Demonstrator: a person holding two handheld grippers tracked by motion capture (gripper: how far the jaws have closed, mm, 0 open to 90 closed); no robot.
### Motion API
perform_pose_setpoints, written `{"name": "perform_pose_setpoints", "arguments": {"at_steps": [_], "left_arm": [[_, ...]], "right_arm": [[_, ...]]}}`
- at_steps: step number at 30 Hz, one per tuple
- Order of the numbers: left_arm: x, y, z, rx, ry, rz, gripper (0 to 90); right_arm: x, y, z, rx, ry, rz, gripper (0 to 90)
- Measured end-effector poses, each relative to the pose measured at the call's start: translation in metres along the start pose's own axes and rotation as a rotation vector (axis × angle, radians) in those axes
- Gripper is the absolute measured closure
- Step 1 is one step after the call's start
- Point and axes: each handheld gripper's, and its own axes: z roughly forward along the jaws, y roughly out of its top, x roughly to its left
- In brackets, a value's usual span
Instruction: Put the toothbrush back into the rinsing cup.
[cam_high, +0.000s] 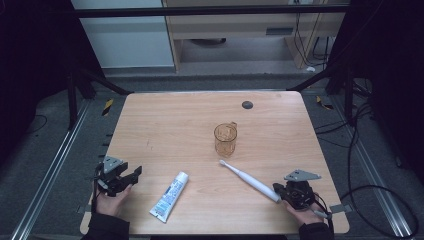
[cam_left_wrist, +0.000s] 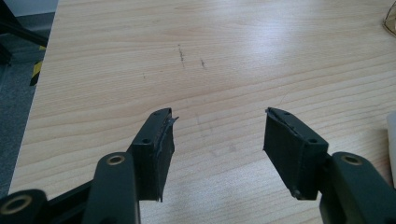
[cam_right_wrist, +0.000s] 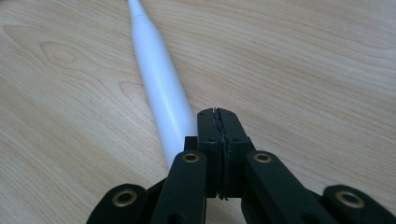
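**Mia:** What was on the desk (cam_high: 165, 120)?

**Sam:** It was a light wood desk. A see-through orange cup (cam_high: 225, 139) with a handle stood near the middle. A white toothbrush (cam_high: 248, 180) lay flat in front of the cup, with its brush end close to the cup. A white and blue tube of toothpaste (cam_high: 170, 196) lay flat too, to the left of the toothbrush and apart from it.

**Mia:** Where was the left tool (cam_high: 131, 175)?

**Sam:** It was at the near left edge of the desk, held in the person's left hand (cam_high: 111, 202). Its two black jaws were spread wide. There was only bare wood between them in the left gripper view, so it held nothing. The tube was near it but not touching.

**Mia:** And the right tool (cam_right_wrist: 218, 114)?

**Sam:** It was at the near right side, in the person's right hand (cam_high: 306, 214). In the right gripper view its jaws were pressed tight together with nothing between them. The fat end of the toothbrush lay just beside the jaws, on their left. I could not tell if it touched them.

**Mia:** Anything else?

**Sam:** A small dark round spot (cam_high: 247, 104) sat near the far edge of the desk.
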Motion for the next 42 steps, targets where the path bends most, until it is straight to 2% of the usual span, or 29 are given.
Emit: {"name": "perform_pose_setpoints", "arguments": {"at_steps": [18, 26, 34, 38, 39, 42], "left_arm": [[0.000, 0.000, 0.000, -0.001, -0.001, 0.000, 41.7], [0.000, 0.000, 0.001, 0.002, -0.003, 0.004, 41.4], [0.000, 0.001, 0.002, 0.008, -0.009, 0.007, 40.3], [0.000, 0.001, 0.003, 0.014, -0.010, 0.006, 39.9], [0.000, 0.001, 0.003, 0.013, -0.010, 0.005, 39.4], [0.000, 0.002, 0.003, 0.015, -0.007, 0.010, 38.0]], "right_arm": [[0.009, -0.002, -0.001, 0.008, 0.017, -0.008, 89.1], [0.007, 0.004, -0.004, -0.017, 0.006, -0.013, 88.3], [0.004, 0.020, -0.011, -0.054, -0.038, -0.029, 84.2], [0.004, 0.029, -0.014, -0.075, -0.040, -0.028, 83.2], [0.004, 0.037, -0.016, -0.092, -0.042, -0.034, 81.8], [0.005, 0.045, -0.020, -0.110, -0.038, -0.033, 80.0]]}}
